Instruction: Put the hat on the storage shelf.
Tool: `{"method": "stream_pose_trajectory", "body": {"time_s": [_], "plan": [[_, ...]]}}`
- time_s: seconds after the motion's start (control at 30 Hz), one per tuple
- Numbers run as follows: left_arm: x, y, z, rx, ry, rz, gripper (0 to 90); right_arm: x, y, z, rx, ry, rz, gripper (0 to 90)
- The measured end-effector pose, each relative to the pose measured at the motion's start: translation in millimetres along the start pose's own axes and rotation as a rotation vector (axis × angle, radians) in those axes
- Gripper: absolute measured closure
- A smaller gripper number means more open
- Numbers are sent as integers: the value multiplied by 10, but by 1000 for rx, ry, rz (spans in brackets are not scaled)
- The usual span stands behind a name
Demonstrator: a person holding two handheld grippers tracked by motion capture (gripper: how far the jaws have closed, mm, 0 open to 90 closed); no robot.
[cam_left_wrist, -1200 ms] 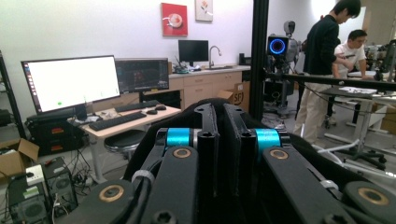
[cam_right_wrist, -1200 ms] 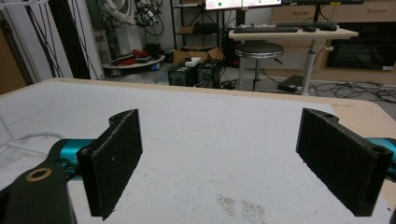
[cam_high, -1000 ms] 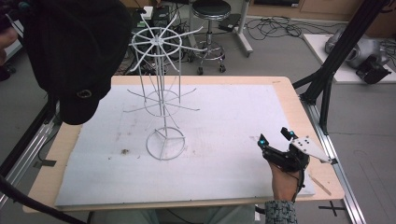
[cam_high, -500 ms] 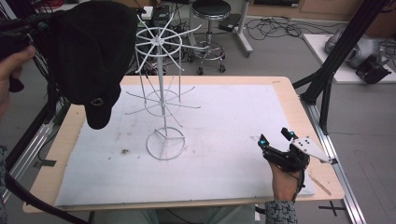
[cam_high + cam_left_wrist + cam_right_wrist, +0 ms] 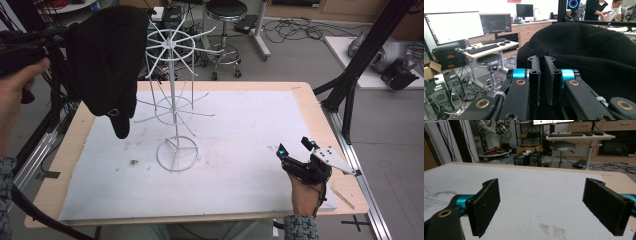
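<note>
So the left tool (image 5: 62, 34) is up off the far left corner of the tabletop (image 5: 310, 107), clamped tight on a black cap (image 5: 105, 65). In the left gripper view you can see both jaws pinched together on a fold of the fabric, with the rest of the cap (image 5: 589, 52) bulging out in front and to the right. The cap hangs in the air above the tabletop's left edge, brim pointing down, just beside the white wire rack (image 5: 172, 100) and level with its top ring of spokes; I can't tell if it's touching a spoke or not. The rack stands on its round base on the white mat (image 5: 240, 150), left of the middle. The right tool (image 5: 295, 147) sits low near the right front corner, hand resting on the mat, jaws spread wide with nothing between them. In the right gripper view, that's just bare mat (image 5: 544, 200) between its pads.
</note>
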State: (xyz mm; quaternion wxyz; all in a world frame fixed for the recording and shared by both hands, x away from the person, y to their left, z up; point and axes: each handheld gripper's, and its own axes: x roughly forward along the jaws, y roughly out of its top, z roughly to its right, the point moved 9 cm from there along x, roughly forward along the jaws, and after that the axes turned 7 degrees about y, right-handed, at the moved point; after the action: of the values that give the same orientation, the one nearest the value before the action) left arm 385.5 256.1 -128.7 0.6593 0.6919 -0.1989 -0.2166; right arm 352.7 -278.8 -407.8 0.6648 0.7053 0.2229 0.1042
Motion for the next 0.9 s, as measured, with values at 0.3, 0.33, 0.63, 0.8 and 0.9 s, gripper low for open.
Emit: {"method": "stream_pose_trajectory", "body": {"time_s": [0.3, 0.33, 0.63, 0.8, 0.9], "plan": [[24, -45, -27, 6, 9, 2, 884, -1, 7, -4, -2, 4, 1, 135], [29, -54, -22, 11, 7, -2, 881, -1, 7, -3, -2, 3, 1, 135], [16, -132, -53, 31, 27, -8, 823, -9, 9, 10, -3, 0, 5, 135], [-49, -207, -112, 51, 65, -13, 809, -8, -1, 17, -1, -3, 2, 135], [-113, -265, -166, 57, 101, -16, 795, -7, -9, 13, -1, 0, -2, 135]]}}
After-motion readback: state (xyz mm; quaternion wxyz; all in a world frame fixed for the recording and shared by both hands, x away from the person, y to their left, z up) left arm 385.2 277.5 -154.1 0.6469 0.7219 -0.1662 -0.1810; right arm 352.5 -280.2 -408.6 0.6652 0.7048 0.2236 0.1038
